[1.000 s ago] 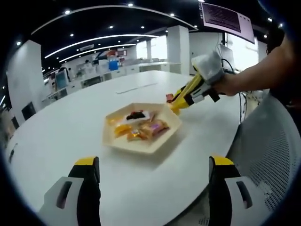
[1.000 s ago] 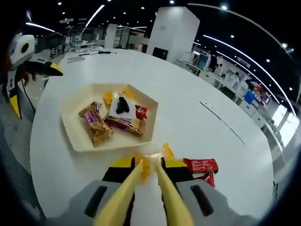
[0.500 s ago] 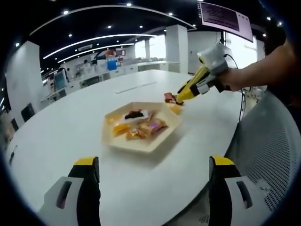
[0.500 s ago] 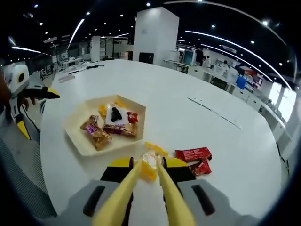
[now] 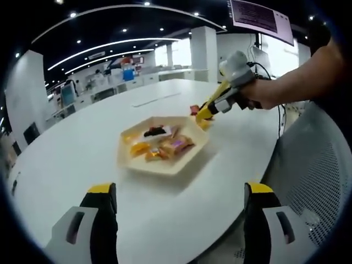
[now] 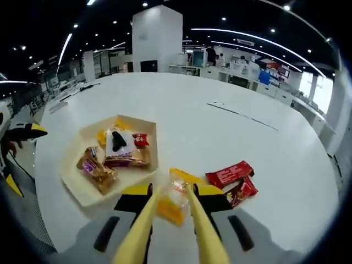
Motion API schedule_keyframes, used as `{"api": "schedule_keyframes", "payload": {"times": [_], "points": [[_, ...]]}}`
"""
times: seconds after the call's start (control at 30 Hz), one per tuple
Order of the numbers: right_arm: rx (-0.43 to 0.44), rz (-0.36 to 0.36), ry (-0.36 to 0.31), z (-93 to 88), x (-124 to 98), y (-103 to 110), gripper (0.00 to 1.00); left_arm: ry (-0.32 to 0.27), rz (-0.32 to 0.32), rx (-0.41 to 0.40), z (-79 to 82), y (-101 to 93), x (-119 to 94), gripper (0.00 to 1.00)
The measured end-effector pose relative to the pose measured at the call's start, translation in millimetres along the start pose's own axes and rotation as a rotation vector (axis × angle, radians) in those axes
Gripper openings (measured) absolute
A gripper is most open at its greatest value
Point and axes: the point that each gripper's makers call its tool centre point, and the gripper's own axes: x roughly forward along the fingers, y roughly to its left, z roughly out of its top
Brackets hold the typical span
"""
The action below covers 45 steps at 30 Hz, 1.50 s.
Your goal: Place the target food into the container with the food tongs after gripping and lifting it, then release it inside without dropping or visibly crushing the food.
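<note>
A cream hexagonal tray (image 6: 70, 177) holds several wrapped snacks (image 6: 125, 159). My right gripper (image 6: 173, 191) is shut on yellow food tongs (image 6: 144, 225). The tongs pinch an orange-yellow wrapped snack (image 6: 169, 205) just right of the tray's near corner. In the left gripper view the right gripper (image 5: 213, 106), held by a hand, hovers at the tray's (image 5: 165, 169) far right corner with the tong tips (image 5: 200, 116) pointing down. My left gripper (image 5: 180, 188) is open with nothing between its jaws, well short of the tray.
Two red packets (image 6: 232, 173) and a yellow one (image 6: 185, 176) lie on the white table (image 6: 220, 126) right of the tray. A perforated grey chair (image 5: 319, 165) stands by the table's edge. The left gripper (image 6: 22, 133) appears at the far left.
The right gripper closed the tongs on the orange-yellow snack beside the red packets and swung a little back toward the tray. The left gripper stayed put.
</note>
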Motion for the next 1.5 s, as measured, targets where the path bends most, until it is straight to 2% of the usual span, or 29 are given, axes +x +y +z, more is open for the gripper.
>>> {"api": "schedule_keyframes", "payload": {"times": [0.1,0.17,0.2,0.33,0.43,0.57,0.6,0.63,0.67,0.87,0.93,0.97,1.0,1.13,1.23,1.33,1.5], "points": [[0.014,0.015,0.025,-5.7,-9.2,-2.2,0.28,0.007,0.002,-0.005,-2.0,0.6,0.3,0.93],[0.018,0.084,0.037,-9.8,-17.4,3.8,0.28,0.011,-0.005,0.001,-2.3,-1.1,0.7,0.93],[0.008,0.098,0.021,-7.8,-22.7,3.8,0.28,0.015,-0.006,0.002,-3.4,-1.4,1.2,0.93],[-0.002,0.089,0.022,-7.6,-27.2,-5.6,0.29,0.011,-0.004,0.001,-2.4,-0.8,1.2,0.93],[0.043,0.078,0.012,0.8,-21.2,-4.7,0.29,0.009,-0.001,-0.002,-1.8,0.1,1.3,0.93],[0.005,0.056,0.038,-1.0,-7.6,1.3,0.30,0.012,0.007,-0.004,-2.2,1.2,1.1,0.93],[-0.028,0.024,0.057,-5.6,-5.6,-4.8,0.30,0.015,0.010,-0.002,-2.2,1.5,1.3,0.93],[-0.020,0.026,0.058,-7.8,-3.0,-4.4,0.30,0.015,0.009,-0.001,-1.4,1.2,1.7,0.94],[0.044,0.060,0.057,-9.8,0.2,0.8,0.30,0.013,0.004,0.005,-0.9,0.2,2.1,0.94],[0.058,0.052,0.057,-12.8,0.5,-4.0,0.30,0.021,0.008,0.004,-3.3,1.1,1.9,0.93],[0.064,0.056,0.073,-15.3,0.2,-4.8,0.29,0.027,0.002,0.011,-4.8,-0.2,2.6,0.93],[0.095,0.071,0.103,-20.5,-0.8,-1.6,0.29,0.029,0.000,0.012,-5.3,-0.5,3.1,0.93],[0.103,0.073,0.094,-19.2,-0.9,-0.4,0.28,0.030,0.002,0.010,-5.2,-0.4,3.0,0.93],[0.058,0.068,0.094,-18.2,-3.0,3.4,0.24,0.030,0.011,-0.003,-5.0,1.6,2.8,0.93],[0.066,0.079,0.103,-16.0,-3.4,2.8,0.22,0.031,0.011,-0.003,-4.9,1.2,3.2,0.93],[0.111,0.085,0.103,-13.8,-5.5,-1.3,0.20,0.023,0.009,-0.001,-2.9,1.1,3.8,0.94],[0.108,0.086,0.115,-7.4,-17.1,-8.4,0.20,0.015,0.005,0.020,0.0,-1.1,3.5,0.94]]}}
